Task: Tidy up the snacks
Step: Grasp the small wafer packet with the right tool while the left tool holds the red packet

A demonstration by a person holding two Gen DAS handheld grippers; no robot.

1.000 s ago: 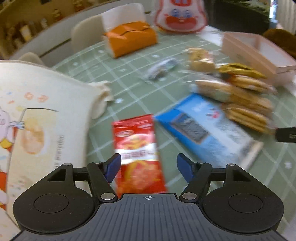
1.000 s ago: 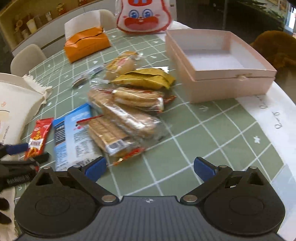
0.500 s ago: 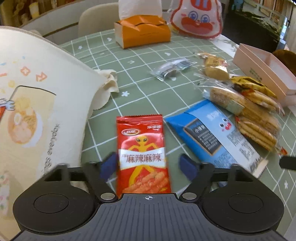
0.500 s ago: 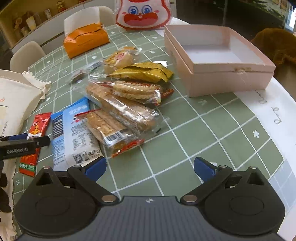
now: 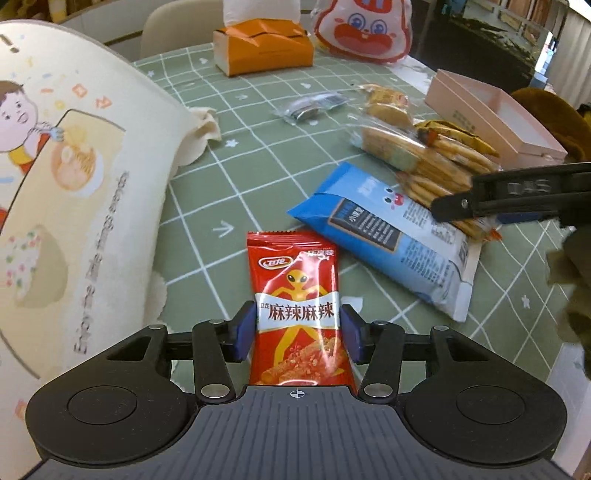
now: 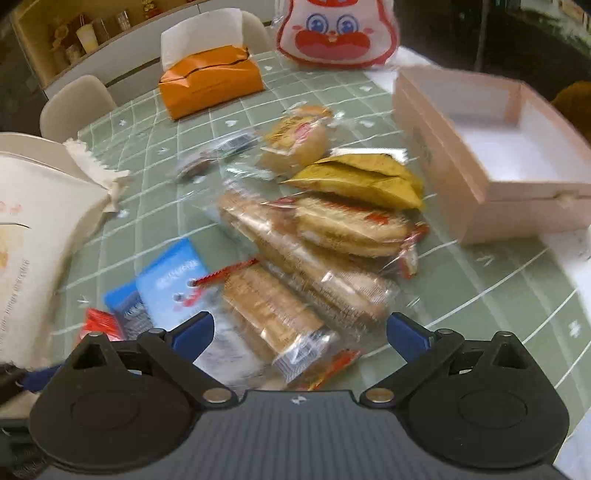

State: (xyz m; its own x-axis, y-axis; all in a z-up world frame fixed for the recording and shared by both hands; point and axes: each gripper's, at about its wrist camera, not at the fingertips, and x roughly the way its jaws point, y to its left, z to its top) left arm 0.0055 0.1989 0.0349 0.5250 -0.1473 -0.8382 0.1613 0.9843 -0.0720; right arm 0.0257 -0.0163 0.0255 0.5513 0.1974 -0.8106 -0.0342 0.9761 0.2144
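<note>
My left gripper (image 5: 297, 328) is shut on a red spicy-snack packet (image 5: 295, 288), its blue pads against the packet's two side edges, low over the green checked tablecloth (image 5: 251, 158). A blue packet (image 5: 384, 236) lies just right of it. My right gripper (image 6: 297, 332) is open and empty above a pile of clear-wrapped biscuit packs (image 6: 295, 280), with a yellow packet (image 6: 362, 177) behind them. One of its fingers (image 5: 517, 195) shows at the right of the left wrist view. The open pink box (image 6: 491, 155) stands at the right.
A cream printed tote bag (image 5: 66, 192) fills the left side. An orange tissue box (image 6: 210, 83) and a rabbit-face pouch (image 6: 336, 33) stand at the far edge. A small clear packet (image 5: 314, 107) lies mid-table. Chairs stand behind the table.
My left gripper has closed its fingers onto the red packet. My right gripper has moved left and forward over the biscuit packs and stays open.
</note>
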